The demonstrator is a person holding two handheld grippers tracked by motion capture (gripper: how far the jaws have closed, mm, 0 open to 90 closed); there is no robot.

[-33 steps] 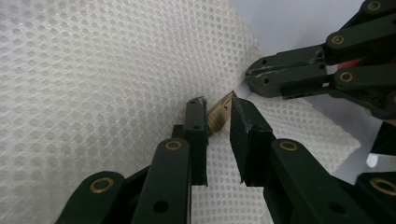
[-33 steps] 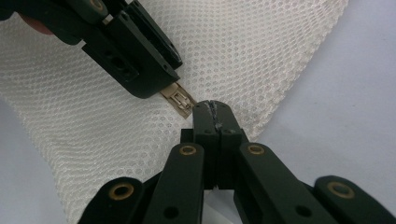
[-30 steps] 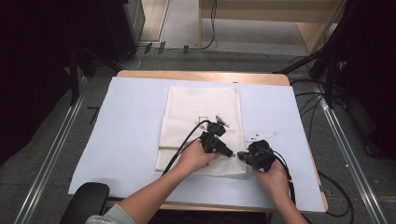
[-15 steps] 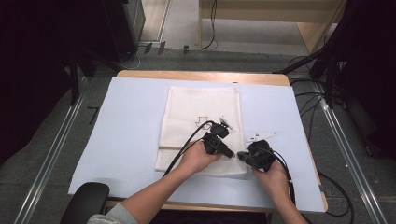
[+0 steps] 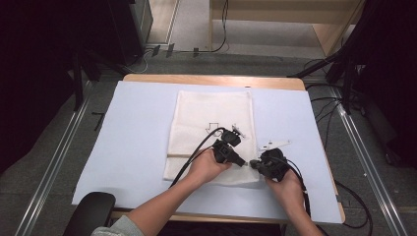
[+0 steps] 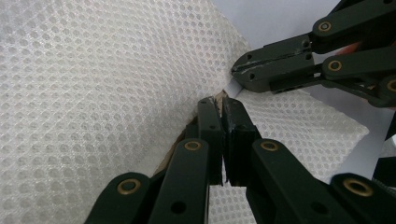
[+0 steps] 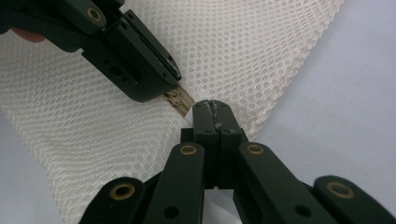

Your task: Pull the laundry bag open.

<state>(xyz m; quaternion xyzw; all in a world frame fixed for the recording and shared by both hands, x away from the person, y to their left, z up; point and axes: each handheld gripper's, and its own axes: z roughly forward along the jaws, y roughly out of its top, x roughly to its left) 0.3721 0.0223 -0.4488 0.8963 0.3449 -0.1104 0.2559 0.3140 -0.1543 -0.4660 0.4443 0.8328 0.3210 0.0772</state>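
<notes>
- The white mesh bag (image 5: 211, 135) lay flat in the middle of the pale blue sheet (image 5: 123, 147) covering the worktop (image 5: 211, 78), its near right corner under both tools.
- Its zipper (image 7: 180, 100), a tan slider at that corner, showed in the right gripper view, with the other tool's jaw tips on it.
- The left hand-held gripper (image 6: 223, 105) had just been closing; its jaws stood narrow, pinched on the bag's seam at the zipper end.
- The right hand-held gripper (image 7: 211, 108) was clamped tight on the bag's edge just beside the slider.
- Judged step: bracing the corner and taking the slider, with the zip not yet run.
- The next move likely calls for the right tool to hold the fabric taut while the left draws the slider along the near edge.
- The high view gave the whole layout, both hands (image 5: 209, 164) and a small white part (image 5: 273, 145) just right of the bag; the gripper views alone gave the mesh weave and the pinch.
</notes>
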